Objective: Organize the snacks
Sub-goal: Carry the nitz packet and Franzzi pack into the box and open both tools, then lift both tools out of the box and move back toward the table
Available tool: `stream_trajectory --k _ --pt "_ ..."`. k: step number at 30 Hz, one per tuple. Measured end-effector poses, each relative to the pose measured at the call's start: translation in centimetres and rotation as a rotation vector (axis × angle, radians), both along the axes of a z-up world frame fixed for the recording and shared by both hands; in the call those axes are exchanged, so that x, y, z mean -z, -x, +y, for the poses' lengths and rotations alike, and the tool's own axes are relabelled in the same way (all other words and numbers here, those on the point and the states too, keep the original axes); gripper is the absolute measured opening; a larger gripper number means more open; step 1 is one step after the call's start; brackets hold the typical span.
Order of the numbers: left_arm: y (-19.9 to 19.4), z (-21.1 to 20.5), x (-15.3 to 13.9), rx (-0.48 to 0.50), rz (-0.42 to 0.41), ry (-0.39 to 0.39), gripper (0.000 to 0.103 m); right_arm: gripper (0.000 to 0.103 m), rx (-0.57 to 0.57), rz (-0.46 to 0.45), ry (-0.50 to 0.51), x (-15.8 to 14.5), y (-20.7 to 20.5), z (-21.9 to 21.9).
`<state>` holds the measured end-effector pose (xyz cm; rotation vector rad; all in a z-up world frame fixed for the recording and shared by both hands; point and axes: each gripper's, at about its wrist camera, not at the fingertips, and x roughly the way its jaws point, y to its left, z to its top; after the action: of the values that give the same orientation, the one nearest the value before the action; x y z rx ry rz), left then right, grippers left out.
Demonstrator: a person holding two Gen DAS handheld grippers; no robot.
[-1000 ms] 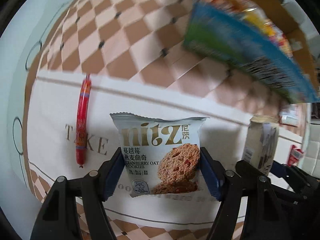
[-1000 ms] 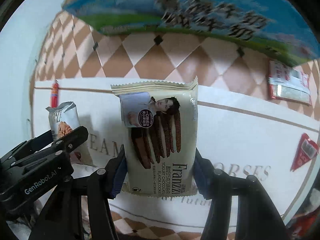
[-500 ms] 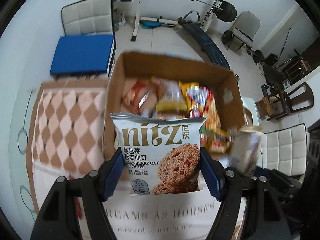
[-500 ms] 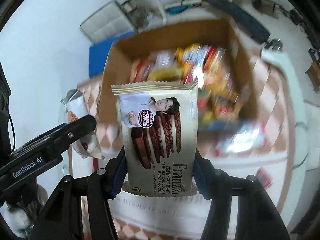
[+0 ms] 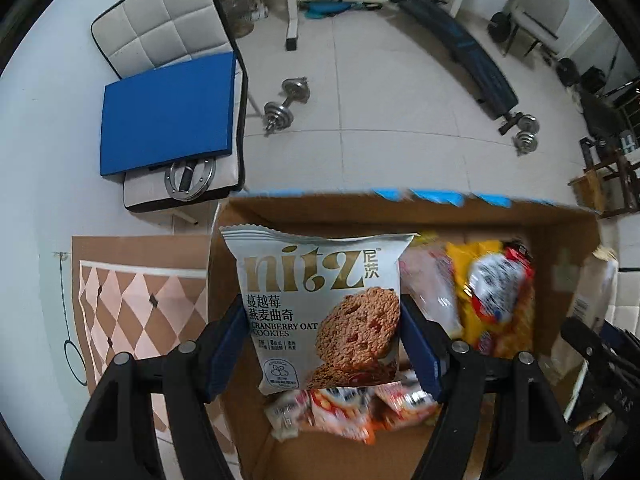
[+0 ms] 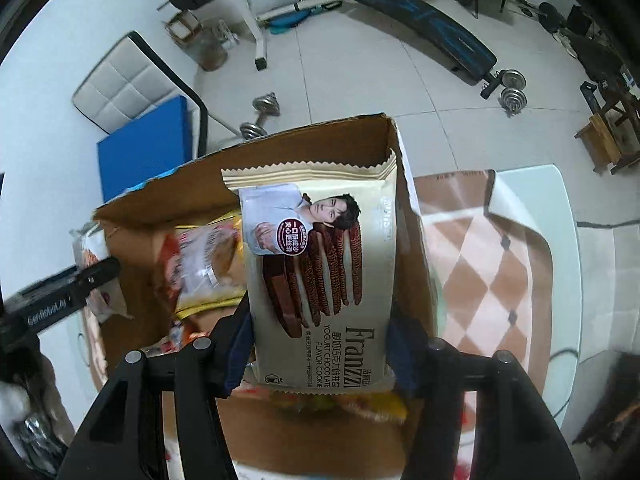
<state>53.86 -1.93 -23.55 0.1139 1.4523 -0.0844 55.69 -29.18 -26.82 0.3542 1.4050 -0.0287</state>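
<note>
Left gripper (image 5: 322, 340) is clamped on the oat cookie packet (image 5: 320, 308), blue pads pressing both side edges, packet upright at centre frame over the cardboard box (image 5: 360, 210). The packet hides the middle of the box; to its right the snack bags (image 5: 496, 300) are smeared by blur, labels unreadable, and more bags below it are just as soft. Over to the right wrist view: right gripper (image 6: 320, 344) is clamped on the chocolate cookie packet (image 6: 320, 272), also above the box, near its right wall. This view alone shows the checked cloth (image 6: 488, 272) to the right of the box, and the left gripper's finger at the left edge. Only the left view shows the whole blue pad (image 5: 168, 114) at upper left.
</note>
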Motion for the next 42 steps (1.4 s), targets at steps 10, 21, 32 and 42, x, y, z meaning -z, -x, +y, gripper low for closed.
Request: stream_trajectory --k 10,21,32,42 --pt "-2.4 -0.2 3.0 -0.005 0.05 -0.062 0.081 0.082 -0.011 0.092 0.032 4.6 -2.4 0.9" --pt "-1.0 -0.4 2.2 -0.01 0.036 -0.034 0.087 0.092 -0.013 0.069 0.038 3.7 -1.8 1.9" --pt "6.1 -1.1 0.6 0.006 -0.015 0.022 0.087 0.092 -0.088 0.037 0.092 2.2 2.9 4.6" --pt "12.8 -0.7 -3.1 -0.02 -0.147 0.051 0.087 0.092 -0.127 -0.022 0.158 0.2 8.3 7.0"
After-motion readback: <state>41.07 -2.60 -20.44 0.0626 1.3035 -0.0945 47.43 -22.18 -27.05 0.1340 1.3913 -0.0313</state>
